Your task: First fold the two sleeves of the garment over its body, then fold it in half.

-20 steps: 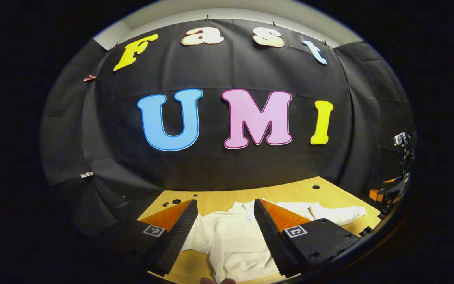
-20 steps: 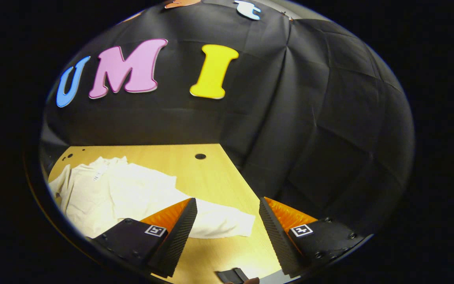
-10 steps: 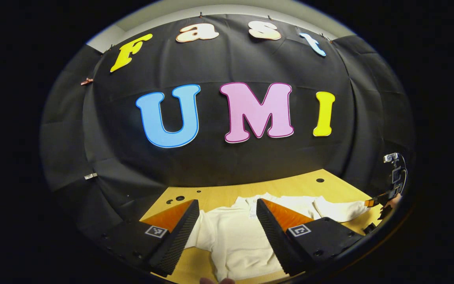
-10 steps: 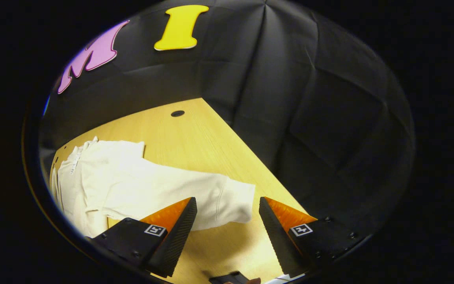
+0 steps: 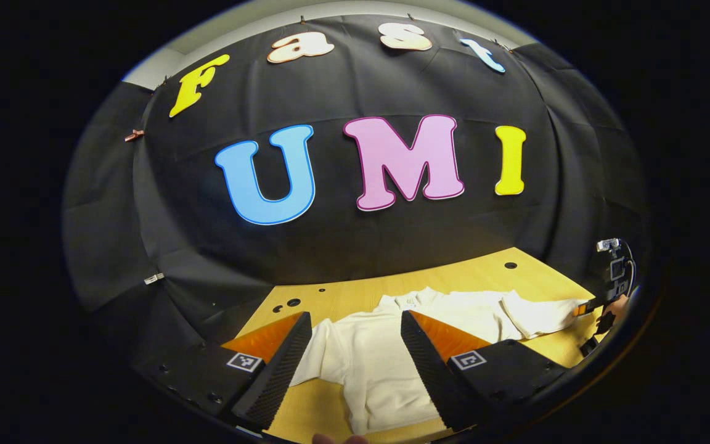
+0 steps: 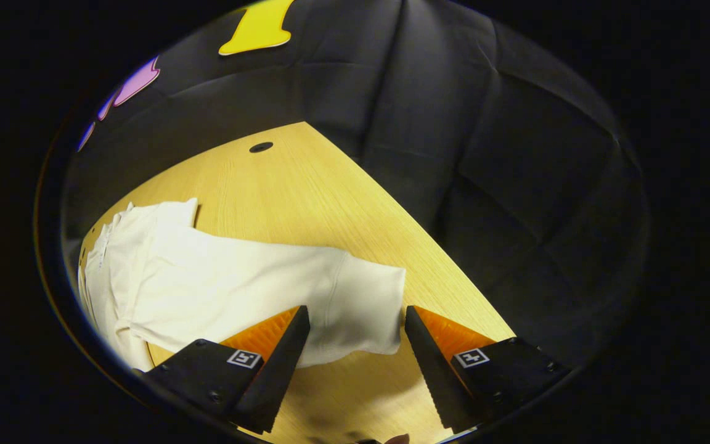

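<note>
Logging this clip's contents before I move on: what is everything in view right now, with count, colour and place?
Garment: one, cream white, spread flat on the table, both sleeves out to the sides.
Sleeve: one, cream white, its cuff end between the right gripper's open fingers.
Other sleeve: one, cream white, lying between the left gripper's open fingers.
Table: one, light wood, with small dark holes near the far edge.
Wall cloth: black, behind the table.
Left gripper: open, low over the garment.
Right gripper: open, low at the cuff; also seen at the cuff end in the left gripper view.
</note>
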Tool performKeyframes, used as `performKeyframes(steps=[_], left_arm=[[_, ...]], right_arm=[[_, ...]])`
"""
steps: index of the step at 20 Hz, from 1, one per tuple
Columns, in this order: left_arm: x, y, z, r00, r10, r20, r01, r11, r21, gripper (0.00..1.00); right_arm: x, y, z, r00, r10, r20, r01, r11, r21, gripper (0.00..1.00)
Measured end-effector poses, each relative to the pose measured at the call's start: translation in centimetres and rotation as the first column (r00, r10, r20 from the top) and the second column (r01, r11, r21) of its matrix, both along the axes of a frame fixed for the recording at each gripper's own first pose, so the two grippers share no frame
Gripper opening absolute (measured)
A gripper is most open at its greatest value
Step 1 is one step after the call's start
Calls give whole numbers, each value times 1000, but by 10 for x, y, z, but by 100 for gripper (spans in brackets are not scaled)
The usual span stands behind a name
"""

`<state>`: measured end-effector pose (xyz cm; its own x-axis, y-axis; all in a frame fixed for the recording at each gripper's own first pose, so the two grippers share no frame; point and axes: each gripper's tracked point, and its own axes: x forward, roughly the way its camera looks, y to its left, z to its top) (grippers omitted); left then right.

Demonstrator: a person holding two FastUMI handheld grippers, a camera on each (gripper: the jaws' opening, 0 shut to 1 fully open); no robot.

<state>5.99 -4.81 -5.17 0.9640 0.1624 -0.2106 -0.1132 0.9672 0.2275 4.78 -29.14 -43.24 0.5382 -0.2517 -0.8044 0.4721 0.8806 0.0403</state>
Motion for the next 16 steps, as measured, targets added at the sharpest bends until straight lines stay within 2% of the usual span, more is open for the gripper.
performKeyframes(steps=[2,5,6,8,9,10,16], left_arm=[[-2,0,0,1000,1,-2,-1,1000,8,95],[-4,2,-3,1000,6,-6,-6,1000,12,95],[-5,3,-1,1000,8,-4,-8,1000,10,95],[-5,6,0,1000,11,2,-11,1000,7,95],[-6,6,0,1000,10,5,-10,1000,6,95],[-7,5,0,1000,8,6,-8,1000,5,95],[-9,5,2,1000,-18,15,18,1000,4,95]], right_arm=[[0,-1,1,1000,-15,14,15,1000,3,98],[3,6,3,1000,19,13,-19,1000,5,96],[4,13,1,999,42,6,-42,999,17,83],[3,19,1,997,73,-12,-73,997,9,38],[3,21,4,997,72,-18,-72,997,11,25],[1,24,3,997,70,-17,-70,997,26,18],[-20,25,21,999,32,33,-34,997,64,16]])
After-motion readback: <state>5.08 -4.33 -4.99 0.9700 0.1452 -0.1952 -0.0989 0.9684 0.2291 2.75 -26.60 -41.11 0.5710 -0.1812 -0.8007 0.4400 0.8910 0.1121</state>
